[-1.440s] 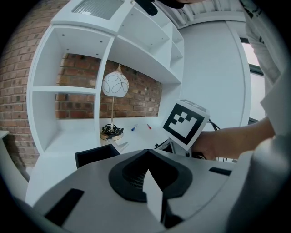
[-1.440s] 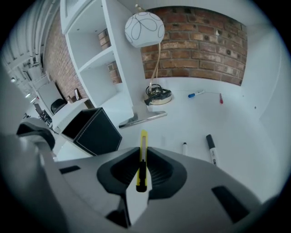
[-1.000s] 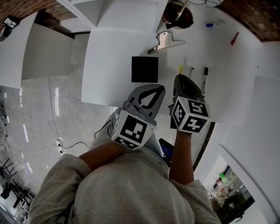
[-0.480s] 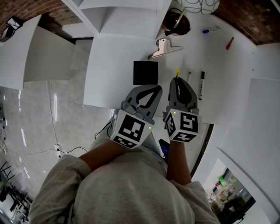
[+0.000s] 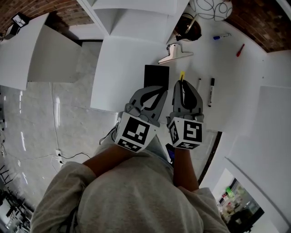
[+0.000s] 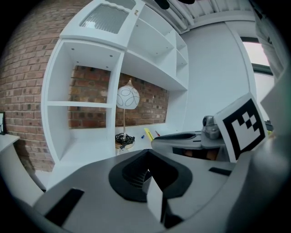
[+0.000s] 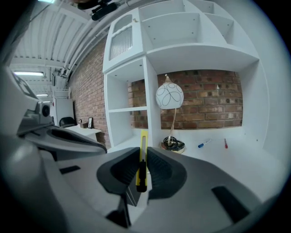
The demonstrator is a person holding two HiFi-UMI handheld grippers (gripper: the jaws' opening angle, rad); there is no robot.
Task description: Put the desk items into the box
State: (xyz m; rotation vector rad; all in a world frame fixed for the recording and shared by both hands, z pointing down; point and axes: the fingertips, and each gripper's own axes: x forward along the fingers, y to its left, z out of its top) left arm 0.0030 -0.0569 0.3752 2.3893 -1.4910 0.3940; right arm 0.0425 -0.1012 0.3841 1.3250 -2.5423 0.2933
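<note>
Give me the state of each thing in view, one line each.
Right gripper: shut on knife.
Knife: clamped, tip forward.
Left gripper: shut, empty.
Clip: lying on desk.
Black marker: lying on desk.
Blue pen: lying on desk.
Red pen: lying on desk.

Right gripper shifts from right of centre toward frame middle, ends close beside left gripper, gap between them narrower. Its body reads longer in head view, less steeply tipped. Yellow utility knife clamped in its jaws travels along, yellow end now nearer black square, farther from pens. White lamp globe enters top edge.
</note>
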